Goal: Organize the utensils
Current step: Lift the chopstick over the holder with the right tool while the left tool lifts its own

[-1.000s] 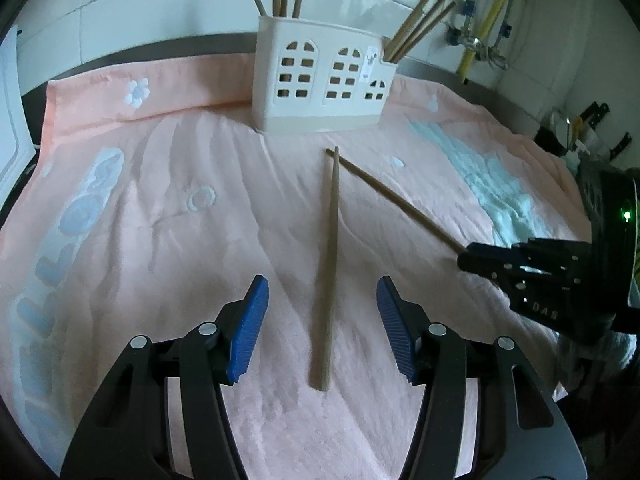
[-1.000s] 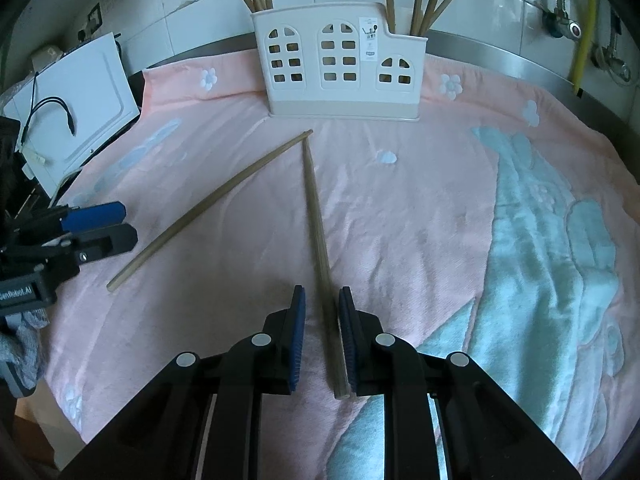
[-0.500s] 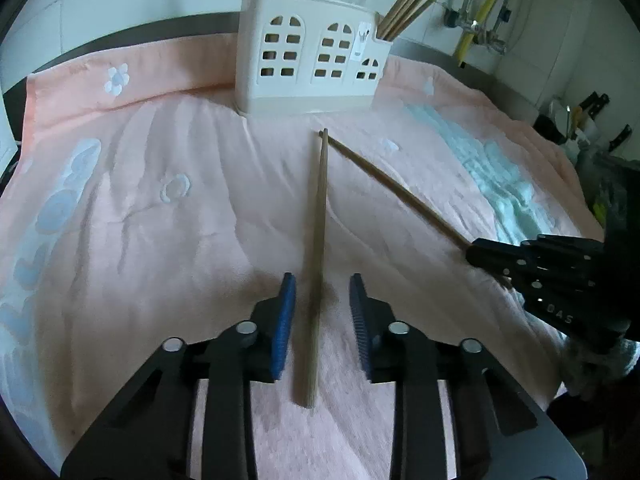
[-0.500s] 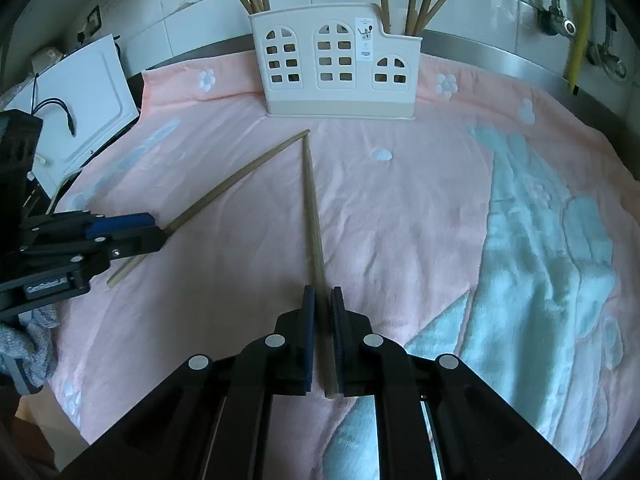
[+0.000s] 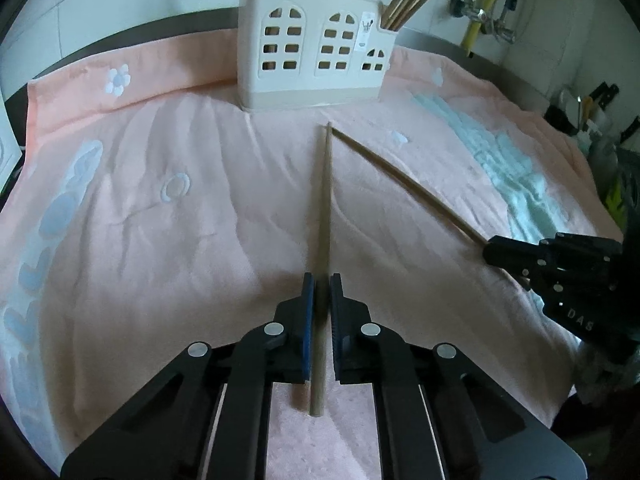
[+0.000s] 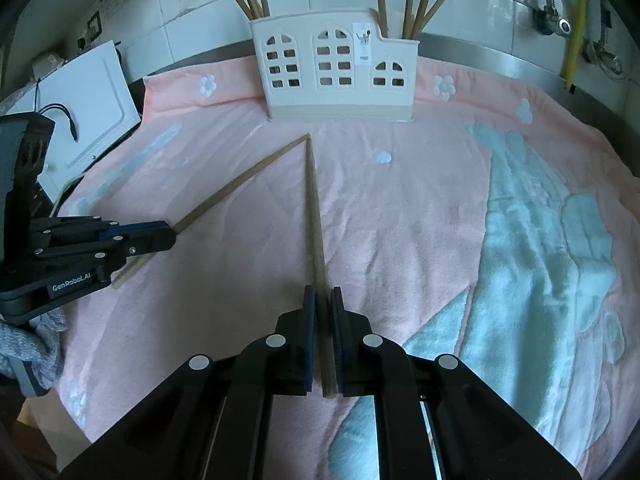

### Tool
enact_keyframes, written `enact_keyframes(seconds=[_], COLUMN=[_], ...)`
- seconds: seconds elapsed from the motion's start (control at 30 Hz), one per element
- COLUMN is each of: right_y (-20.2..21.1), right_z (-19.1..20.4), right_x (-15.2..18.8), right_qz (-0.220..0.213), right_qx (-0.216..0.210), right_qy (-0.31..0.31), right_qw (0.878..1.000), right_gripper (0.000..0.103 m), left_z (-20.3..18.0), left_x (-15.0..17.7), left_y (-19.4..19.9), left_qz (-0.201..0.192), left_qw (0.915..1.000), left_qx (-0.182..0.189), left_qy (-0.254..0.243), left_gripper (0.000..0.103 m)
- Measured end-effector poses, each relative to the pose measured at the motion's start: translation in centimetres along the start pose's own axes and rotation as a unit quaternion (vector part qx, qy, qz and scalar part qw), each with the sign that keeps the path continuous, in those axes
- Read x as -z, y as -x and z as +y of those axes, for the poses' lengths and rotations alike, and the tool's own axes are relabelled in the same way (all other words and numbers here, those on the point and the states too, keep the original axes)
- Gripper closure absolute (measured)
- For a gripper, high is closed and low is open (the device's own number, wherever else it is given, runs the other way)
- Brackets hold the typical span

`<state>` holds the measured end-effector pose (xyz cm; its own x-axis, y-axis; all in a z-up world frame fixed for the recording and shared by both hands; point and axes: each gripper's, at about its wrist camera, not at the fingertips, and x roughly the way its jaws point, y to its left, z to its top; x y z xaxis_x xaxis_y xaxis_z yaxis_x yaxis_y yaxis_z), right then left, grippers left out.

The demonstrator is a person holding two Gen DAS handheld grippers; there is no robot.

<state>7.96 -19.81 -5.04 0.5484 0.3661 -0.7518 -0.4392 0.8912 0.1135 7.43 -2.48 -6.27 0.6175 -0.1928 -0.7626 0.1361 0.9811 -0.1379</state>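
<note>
Two wooden chopsticks lie on a pink towel, their far tips meeting in front of a white house-shaped utensil holder (image 5: 316, 60) (image 6: 340, 76) that has several chopsticks standing in it. My left gripper (image 5: 321, 280) is shut on the thick end of one chopstick (image 5: 325, 208); this gripper also shows in the right wrist view (image 6: 170, 236). My right gripper (image 6: 324, 292) is shut on the thick end of the other chopstick (image 6: 314, 208); it shows in the left wrist view (image 5: 490, 254) with its chopstick (image 5: 404, 182). Both chopsticks rest on the towel.
The pink and pale blue towel (image 5: 160, 240) (image 6: 440, 220) covers the counter. A white board with a cable (image 6: 84, 104) lies at the left. A tiled wall with pipes and a yellow hose (image 6: 572, 28) stands behind the holder. Dark kitchen items (image 5: 592, 108) sit at the far right.
My left gripper's jaws have closed from wide open onto its chopstick. My right gripper has tightened fully on its chopstick. Both chopsticks stay on the towel.
</note>
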Motion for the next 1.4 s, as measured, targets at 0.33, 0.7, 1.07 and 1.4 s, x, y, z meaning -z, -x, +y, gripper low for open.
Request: enact_keyframes(seconds=[0.33, 0.7, 1.07, 1.4], right_y=[4.7, 9.1, 11.9, 14.0], right_z=[0.5, 0.5, -2.8, -5.2], right_x=[-2.7, -8.4, -15.7, -23.2], right_qz=[-0.068, -0.136, -0.158, -0.183], right_qx=[-0.005, -0.018, -0.011, 0.007], right_qy=[0.003, 0.011, 0.004, 0.006], right_qw=[0.998, 0.99, 0.987, 0.983], right_gripper=[0.096, 0.096, 0.096, 0.096], left_z=[0.0, -0.6, -1.5, -2.3], left_x=[-2.3, -5.8, -11.5, -17.7], left_y=[4.5, 8.0, 8.9, 10.7], left_qz=[-0.06, -0.12, -0.138, -0.174], left_qw=[0.9981, 0.9922, 0.9881, 0.9811], left_qx=[0.009, 0.029, 0.036, 0.036], left_qy=[-0.003, -0.021, -0.056, -0.076], left_gripper=[0.097, 0.097, 0.097, 0.097])
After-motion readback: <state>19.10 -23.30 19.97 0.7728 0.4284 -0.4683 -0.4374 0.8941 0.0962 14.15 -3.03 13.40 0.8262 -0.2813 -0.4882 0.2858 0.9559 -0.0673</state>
